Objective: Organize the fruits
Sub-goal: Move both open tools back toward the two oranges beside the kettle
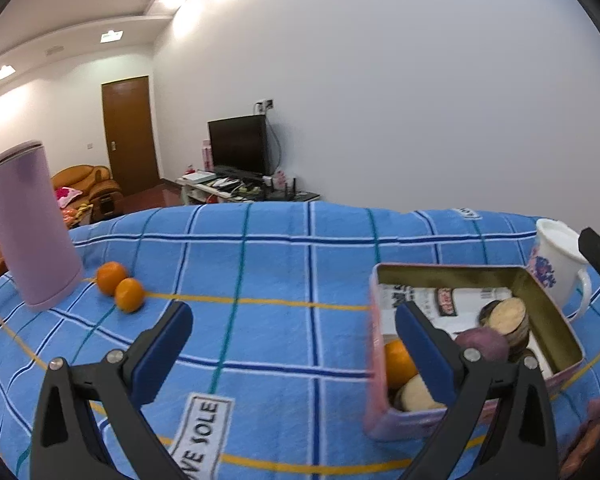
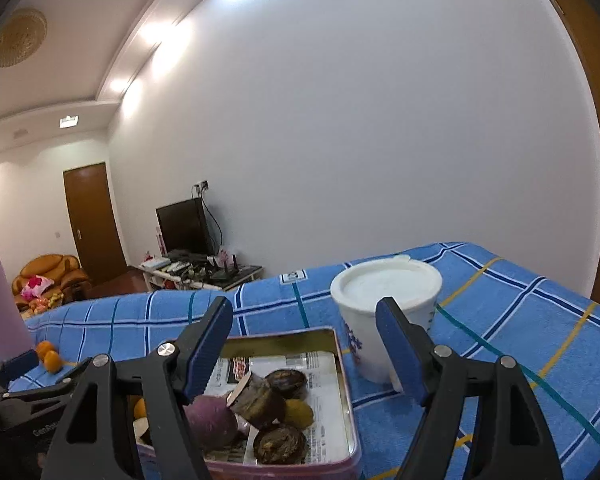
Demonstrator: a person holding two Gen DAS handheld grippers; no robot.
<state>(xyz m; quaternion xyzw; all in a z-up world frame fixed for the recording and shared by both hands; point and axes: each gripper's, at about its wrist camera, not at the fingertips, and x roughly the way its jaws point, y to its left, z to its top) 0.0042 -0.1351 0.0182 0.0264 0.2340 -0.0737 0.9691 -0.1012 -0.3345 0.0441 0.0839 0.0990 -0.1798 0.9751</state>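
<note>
Two oranges (image 1: 120, 288) lie together on the blue checked cloth at the left, by a lilac canister (image 1: 32, 224); they show small in the right wrist view (image 2: 49, 356). A pink metal tin (image 1: 556, 320) at the right holds an orange (image 1: 398, 362), a purple fruit (image 2: 210, 420) and several brown cut pieces (image 2: 260, 400). My left gripper (image 1: 294, 344) is open and empty above the cloth, left of the tin. My right gripper (image 2: 304, 340) is open and empty over the tin's far end.
A white lidded mug (image 2: 384, 308) with a floral print stands just behind the tin. The cloth-covered table (image 1: 284, 248) ends at a white wall. A TV stand (image 1: 240, 184) and an armchair (image 1: 88, 188) are beyond the table.
</note>
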